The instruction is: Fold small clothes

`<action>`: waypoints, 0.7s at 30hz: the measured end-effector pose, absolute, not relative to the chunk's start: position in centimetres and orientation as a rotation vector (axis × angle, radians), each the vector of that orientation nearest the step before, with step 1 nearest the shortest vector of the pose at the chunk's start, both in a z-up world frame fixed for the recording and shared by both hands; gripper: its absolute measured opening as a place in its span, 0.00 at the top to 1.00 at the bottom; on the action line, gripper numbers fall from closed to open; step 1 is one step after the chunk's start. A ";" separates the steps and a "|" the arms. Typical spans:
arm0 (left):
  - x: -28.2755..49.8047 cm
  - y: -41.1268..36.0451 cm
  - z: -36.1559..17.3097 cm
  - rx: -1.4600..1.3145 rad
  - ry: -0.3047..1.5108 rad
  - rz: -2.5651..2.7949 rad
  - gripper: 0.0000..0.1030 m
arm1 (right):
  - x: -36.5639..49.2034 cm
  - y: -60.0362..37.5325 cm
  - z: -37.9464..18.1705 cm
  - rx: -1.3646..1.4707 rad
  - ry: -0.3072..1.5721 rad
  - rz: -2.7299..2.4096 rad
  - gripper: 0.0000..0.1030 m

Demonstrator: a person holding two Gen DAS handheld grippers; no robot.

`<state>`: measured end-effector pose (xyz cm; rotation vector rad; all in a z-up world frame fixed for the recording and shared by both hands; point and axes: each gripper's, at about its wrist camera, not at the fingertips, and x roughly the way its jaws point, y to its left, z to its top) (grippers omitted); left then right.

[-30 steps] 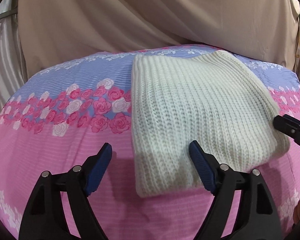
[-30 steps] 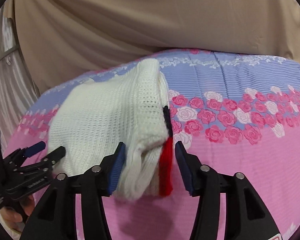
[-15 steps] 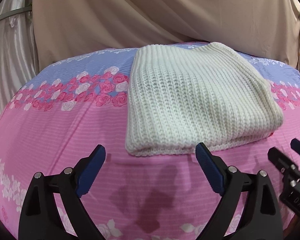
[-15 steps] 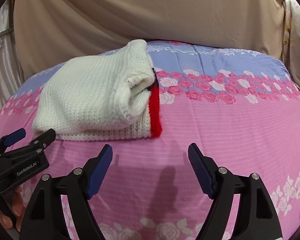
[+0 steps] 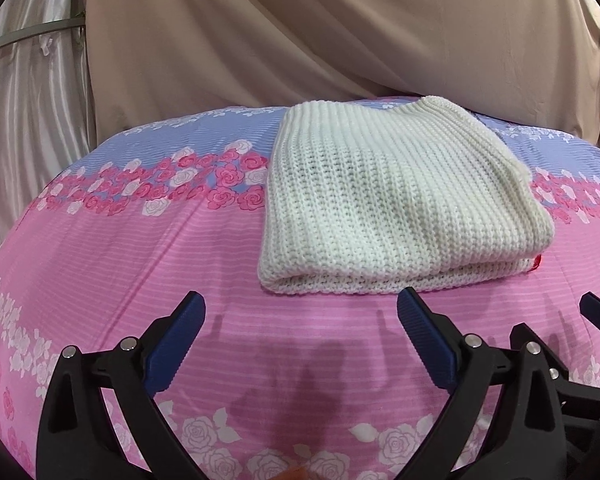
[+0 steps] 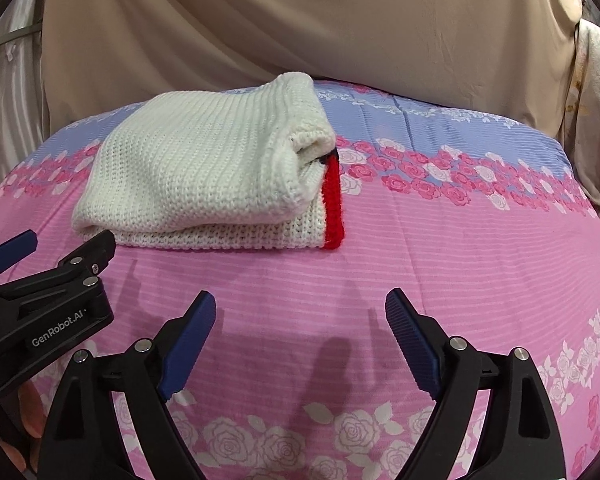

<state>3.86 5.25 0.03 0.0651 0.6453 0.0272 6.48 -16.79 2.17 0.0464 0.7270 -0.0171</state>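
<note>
Now the left gripper [image 5: 300, 320] sits low at the near edge of the bed [image 5: 140, 248]. Its blue fingers [image 5: 176, 344] are spread wide and are opening a bit more. Nothing is between them, only the pink sheet below. They touch nothing.

Just past them, in the middle of the bed, lies the white sweater [image 5: 396, 204]. It is folded into a thick, neat block. The knit looks bumpy, with long ribs running up it. It lies flat on the bed, partly on the pink band, partly on the row of roses and the blue band behind. A tiny bit of red peeks out at its right corner.

To the right is the right gripper [image 6: 300, 316]. Its fingers [image 6: 188, 336] are wide apart too, and are opening more. They hold nothing and touch nothing. The sweater [image 6: 204, 172] is a little way ahead of them, off to the left. From this side the folded layers show at the end, with a red stripe [image 6: 333, 208] and a thin dark line along the edge of the bottom layer.

Behind the bed hangs a tan cloth [image 6: 300, 32].
</note>
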 end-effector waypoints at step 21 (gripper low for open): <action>3.9 4.4 -0.3 0.120 0.664 0.092 0.08 | 6.4 -16.7 2.2 0.064 0.724 -0.024 0.18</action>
